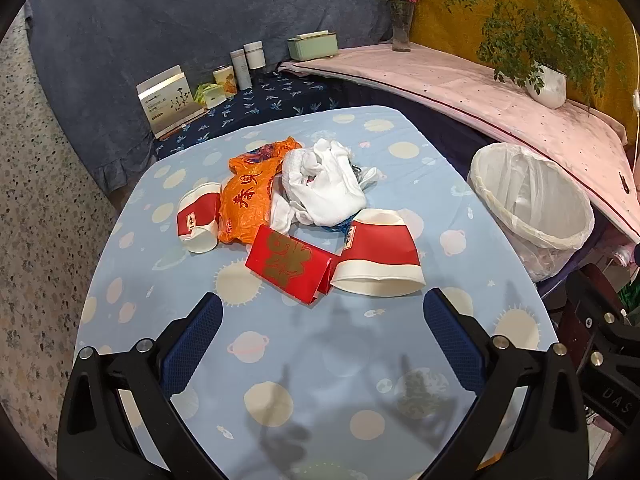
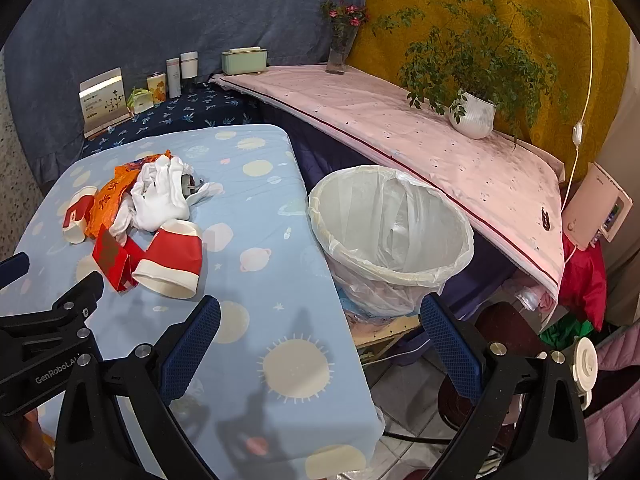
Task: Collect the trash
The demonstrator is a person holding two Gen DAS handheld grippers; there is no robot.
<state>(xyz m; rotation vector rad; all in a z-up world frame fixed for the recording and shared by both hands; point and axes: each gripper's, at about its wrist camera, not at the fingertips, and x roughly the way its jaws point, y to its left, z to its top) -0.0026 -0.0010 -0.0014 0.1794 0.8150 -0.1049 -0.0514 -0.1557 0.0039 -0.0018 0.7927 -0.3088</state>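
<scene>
Left gripper [image 1: 322, 312] spread wide, empty, above blue planet-print tablecloth [image 1: 280, 360]. Right gripper [image 2: 320, 316] wide, empty, near table edge. Trash heap mid-table: crushed red-white paper cups [image 1: 378, 254], flattened red envelope [image 1: 290, 262], crinkled orange plastic bag [image 1: 244, 196], white gloves [image 1: 324, 184]. Plastic-lined bin [image 2: 390, 236] beside table.

- A table [image 1: 312, 360] under a light blue cloth printed with planets and suns carries the trash.
- A crushed red-and-white paper cup [image 1: 378, 254] lies on its side near the front, touching a folded red envelope [image 1: 290, 264].
- An orange plastic bag [image 1: 250, 196] lies behind the envelope, with a second flattened cup [image 1: 199, 216] just beside it.
- A heap of white cloth [image 1: 324, 184] rests against the bag.
- A bin lined with a clear bag [image 2: 390, 236] stands just beside the table's edge.
</scene>
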